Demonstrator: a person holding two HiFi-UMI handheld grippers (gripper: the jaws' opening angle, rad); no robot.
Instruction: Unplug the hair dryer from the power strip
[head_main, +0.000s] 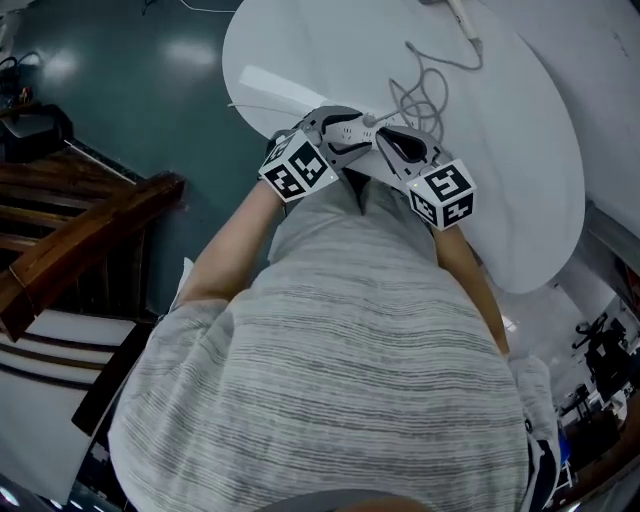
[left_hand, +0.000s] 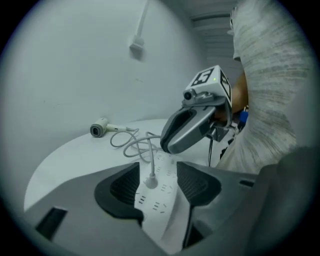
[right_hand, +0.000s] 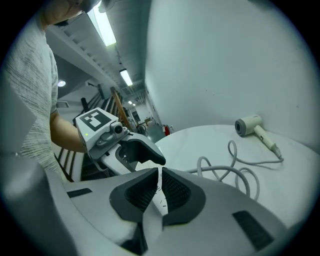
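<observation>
White and round, the table (head_main: 300, 60) bears the whole job close to the edge where the person stands. Seen along the left gripper, the hair dryer (left_hand: 100, 129) lies on its side well beyond the power strip (left_hand: 159, 206), off to the left. Its cord (left_hand: 131, 142) loops loosely back toward the strip. The plug (left_hand: 151, 181) stands seated in a socket of the strip, so the unplugging is not yet done.

The left gripper (left_hand: 160, 186) is about half open. Its pads stand either side of the strip and plug and touch neither. To the right, the right gripper (right_hand: 158, 186) has its jaws closed to a slit, tip down over the strip's far end, just past the plug. It probably rests there to pin the strip, though contact is hard to confirm from these angles.

For a clean pull, the left pads should come down around the plug's body, not the cord above it, and close squarely. The pull should then go straight out from the strip's face without rocking. The strip looks light and would likely lift with the plug unless the right gripper presses down first.
</observation>
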